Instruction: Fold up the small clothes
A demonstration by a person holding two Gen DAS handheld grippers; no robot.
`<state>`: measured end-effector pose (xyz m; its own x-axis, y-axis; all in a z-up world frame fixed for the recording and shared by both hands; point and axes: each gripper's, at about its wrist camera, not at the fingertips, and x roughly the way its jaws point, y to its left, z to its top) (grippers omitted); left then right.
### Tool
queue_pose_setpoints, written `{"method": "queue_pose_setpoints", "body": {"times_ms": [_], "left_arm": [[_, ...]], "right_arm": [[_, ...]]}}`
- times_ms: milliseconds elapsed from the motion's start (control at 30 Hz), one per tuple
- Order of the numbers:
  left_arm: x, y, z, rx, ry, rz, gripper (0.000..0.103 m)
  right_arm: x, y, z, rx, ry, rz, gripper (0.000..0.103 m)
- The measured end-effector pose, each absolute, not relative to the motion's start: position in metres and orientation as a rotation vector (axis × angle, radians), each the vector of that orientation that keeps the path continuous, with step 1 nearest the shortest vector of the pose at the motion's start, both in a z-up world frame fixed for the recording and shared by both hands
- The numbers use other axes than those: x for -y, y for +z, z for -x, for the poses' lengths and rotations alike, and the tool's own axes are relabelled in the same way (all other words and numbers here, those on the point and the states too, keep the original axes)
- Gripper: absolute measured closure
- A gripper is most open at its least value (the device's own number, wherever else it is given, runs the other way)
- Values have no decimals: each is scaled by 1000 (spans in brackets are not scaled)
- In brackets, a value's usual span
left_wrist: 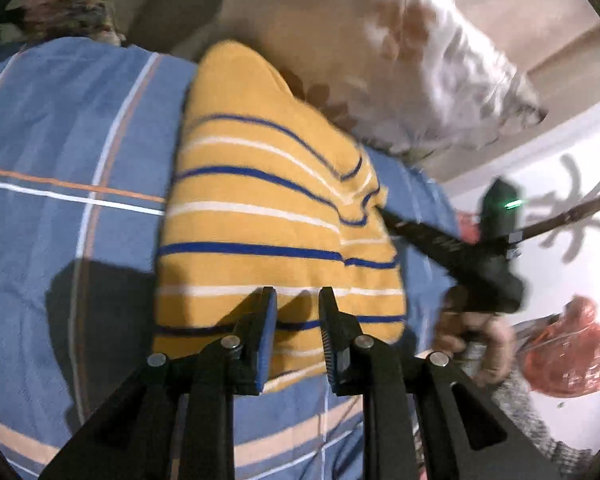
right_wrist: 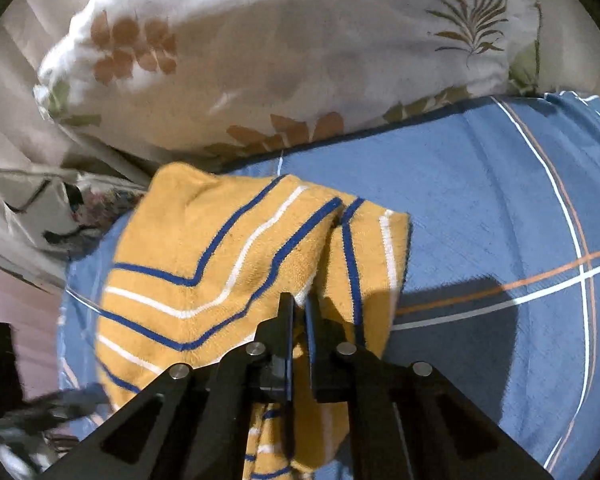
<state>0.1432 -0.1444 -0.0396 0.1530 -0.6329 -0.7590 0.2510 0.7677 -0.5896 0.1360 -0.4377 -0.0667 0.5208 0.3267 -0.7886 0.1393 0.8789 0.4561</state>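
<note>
Little yellow striped top (left_wrist: 276,216) lies on my blue bed sheet (left_wrist: 80,140), soft and floppy, light. My right gripper (right_wrist: 299,304) pinches a bunched fold; left gripper (left_wrist: 298,300) hovers slightly spread over the hem. I'd grab corners, not the middle.

The yellow knitted garment with blue and white stripes (right_wrist: 220,264) lies on the blue checked bedsheet (right_wrist: 480,220). Behind both rests the white leaf-print pillow (right_wrist: 260,60). The right gripper (right_wrist: 299,304) sits at the garment's near edge, with the fabric between its jaws.
</note>
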Motion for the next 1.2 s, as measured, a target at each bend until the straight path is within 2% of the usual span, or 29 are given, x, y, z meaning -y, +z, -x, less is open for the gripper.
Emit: {"method": "queue_pose_setpoints", "body": {"times_ms": [67,100,133,200,367,400,433,567,600,700,800,900,967,1033,1067,1133,1200], "left_arm": [[152,-42,-140,-1276,-662,351,84],[152,-41,-138,-1275,-672,357,84],[152,-40,-136,-1272,-675,362,84],[147,-37,-133,-1269,-668,367,84],[129,-24,-128,-1229,-640,367,83],[128,-24,-129,-1226,-632,366,83],[126,-23,-130,-1224,-621,364,83],[117,-19,-135,-1212,-595,374,83],[115,-19,-136,-1208,-595,380,83],[118,-20,-141,-1211,-611,396,82],[136,-35,-149,-1241,-630,381,81],[146,-48,-149,-1283,-635,400,81],[148,-46,-145,-1273,-647,393,81],[147,-42,-143,-1266,-647,380,81],[147,-41,-143,-1263,-644,377,81],[144,-37,-145,-1252,-637,372,81],[141,-34,-147,-1238,-624,365,81]], "right_arm": [[447,-50,-126,-978,133,-566,95],[450,-48,-121,-970,148,-609,90],[445,-46,-120,-968,160,-641,74],[431,-46,-115,-973,194,-698,59],[387,-56,-110,-1033,241,-694,58],[377,-62,-112,-1063,220,-652,71],[372,-67,-114,-1076,217,-642,90],[386,-57,-103,-1022,230,-673,94],[393,-50,-97,-999,218,-662,103],[419,-43,-80,-982,123,-620,103],[446,-70,-73,-1049,29,-671,103],[450,-72,-64,-1018,90,-771,100],[438,-59,-61,-972,160,-770,93],[424,-52,-65,-970,202,-757,47],[418,-52,-68,-974,218,-757,44],[401,-56,-79,-998,239,-742,44],[385,-60,-91,-1008,252,-713,48]]}}
